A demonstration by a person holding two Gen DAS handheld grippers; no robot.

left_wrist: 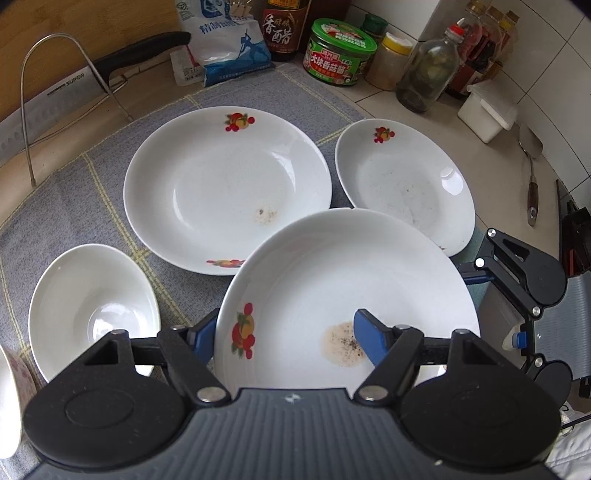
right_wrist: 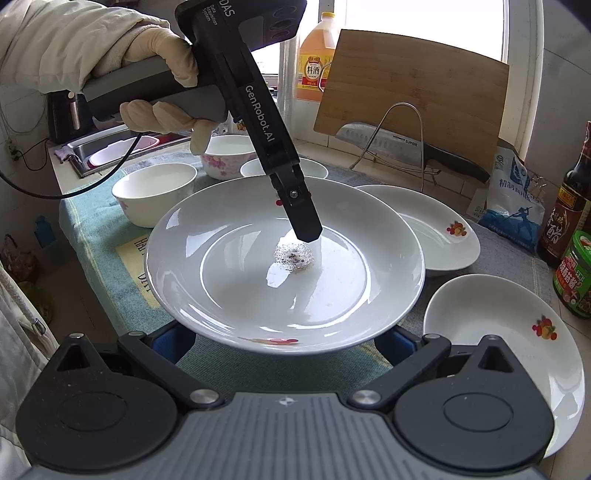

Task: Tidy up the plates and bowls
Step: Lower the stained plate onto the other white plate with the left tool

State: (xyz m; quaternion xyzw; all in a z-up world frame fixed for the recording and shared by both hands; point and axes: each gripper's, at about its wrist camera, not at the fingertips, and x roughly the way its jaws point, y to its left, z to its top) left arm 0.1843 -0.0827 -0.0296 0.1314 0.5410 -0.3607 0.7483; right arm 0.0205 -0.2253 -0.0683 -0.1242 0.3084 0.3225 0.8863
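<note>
A white plate (left_wrist: 332,273) with a fruit print and a brown speckled stain hangs tilted above the cloth. My left gripper (left_wrist: 284,339) is shut on its near rim, one blue pad (left_wrist: 369,341) inside the dish and the other under the rim. In the right wrist view the same plate (right_wrist: 221,280) fills the middle, the left gripper's upper finger (right_wrist: 304,218) pressing down by the stain. My right gripper (right_wrist: 282,343) stands open, its blue pads spread wide below the plate's near rim. A larger plate (left_wrist: 227,188), a smaller plate (left_wrist: 402,184) and a white bowl (left_wrist: 92,310) rest on the cloth.
Sauce bottles (left_wrist: 284,29), a green jar (left_wrist: 340,51) and a salt bag (left_wrist: 229,40) line the back. A knife (right_wrist: 406,147) sits in a wire rack before a cutting board (right_wrist: 410,96). Bowls (right_wrist: 155,192) stand near the sink (right_wrist: 110,147). A spatula (left_wrist: 532,173) lies on the tiles.
</note>
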